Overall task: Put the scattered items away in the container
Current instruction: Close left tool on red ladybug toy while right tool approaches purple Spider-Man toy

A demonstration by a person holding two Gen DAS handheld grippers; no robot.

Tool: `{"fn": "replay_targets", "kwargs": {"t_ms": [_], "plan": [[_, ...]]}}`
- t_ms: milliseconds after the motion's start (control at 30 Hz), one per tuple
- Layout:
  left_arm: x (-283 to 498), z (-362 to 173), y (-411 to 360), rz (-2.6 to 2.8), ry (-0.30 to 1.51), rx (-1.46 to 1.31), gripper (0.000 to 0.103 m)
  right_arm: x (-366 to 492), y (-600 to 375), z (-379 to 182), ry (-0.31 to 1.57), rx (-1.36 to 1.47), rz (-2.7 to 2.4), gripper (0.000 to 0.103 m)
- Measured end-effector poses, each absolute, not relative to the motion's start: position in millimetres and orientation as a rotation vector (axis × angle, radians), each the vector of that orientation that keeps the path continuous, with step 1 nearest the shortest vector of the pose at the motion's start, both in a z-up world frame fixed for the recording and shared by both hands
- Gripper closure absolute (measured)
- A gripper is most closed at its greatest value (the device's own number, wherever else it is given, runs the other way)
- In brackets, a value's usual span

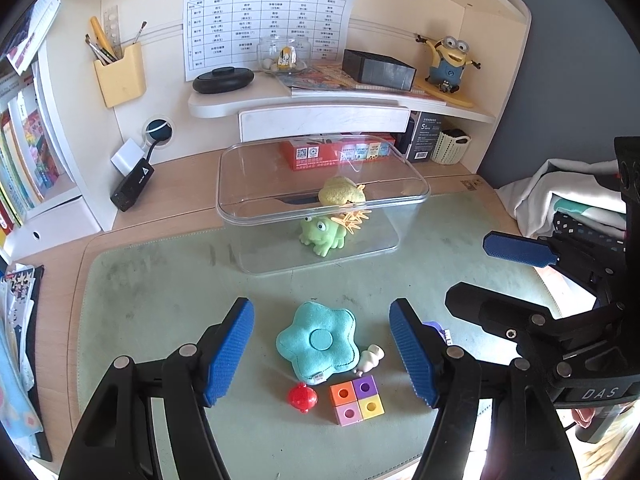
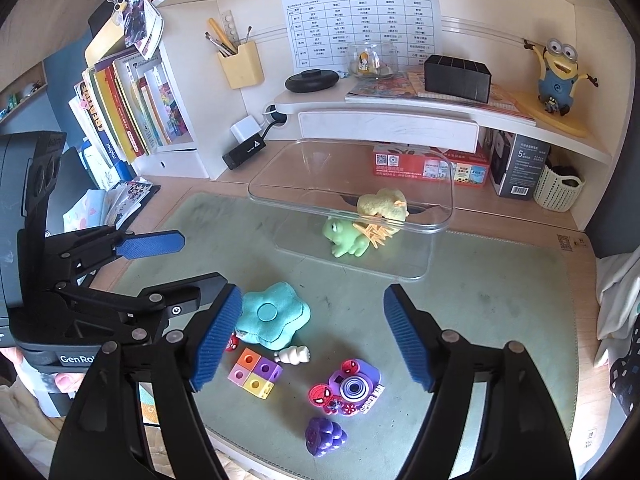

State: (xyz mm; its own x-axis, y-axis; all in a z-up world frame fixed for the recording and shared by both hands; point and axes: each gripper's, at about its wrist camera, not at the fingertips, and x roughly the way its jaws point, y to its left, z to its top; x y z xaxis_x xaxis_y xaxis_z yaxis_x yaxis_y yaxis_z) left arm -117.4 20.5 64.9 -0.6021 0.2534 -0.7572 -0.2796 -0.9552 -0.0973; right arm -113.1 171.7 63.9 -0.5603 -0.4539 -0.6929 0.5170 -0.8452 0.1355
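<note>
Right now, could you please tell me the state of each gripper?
Left gripper: open, empty, above the teal star cushion.
Right gripper: open, holding nothing.

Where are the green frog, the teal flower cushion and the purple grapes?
green frog (image 1: 322,236), left wrist view, on its body inside the clear container.
teal flower cushion (image 1: 317,340), left wrist view, on its round centre.
purple grapes (image 2: 325,436), right wrist view, on the cluster's middle.

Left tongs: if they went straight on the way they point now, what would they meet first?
Probably the teal flower-shaped cushion, which lies centred between the open left tongs; depth is uncertain through the fisheye.
</note>
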Motion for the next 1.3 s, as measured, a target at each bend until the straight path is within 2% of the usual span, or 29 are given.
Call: {"fn": "replay_targets", "kwargs": {"t_ms": [1300], "plan": [[-112.7,-9.1,5.1,2.489,0.025,-1.449,0.036,-113.5,178.5,-19.1,0.134,1.326,-2.293,0.031]]}}
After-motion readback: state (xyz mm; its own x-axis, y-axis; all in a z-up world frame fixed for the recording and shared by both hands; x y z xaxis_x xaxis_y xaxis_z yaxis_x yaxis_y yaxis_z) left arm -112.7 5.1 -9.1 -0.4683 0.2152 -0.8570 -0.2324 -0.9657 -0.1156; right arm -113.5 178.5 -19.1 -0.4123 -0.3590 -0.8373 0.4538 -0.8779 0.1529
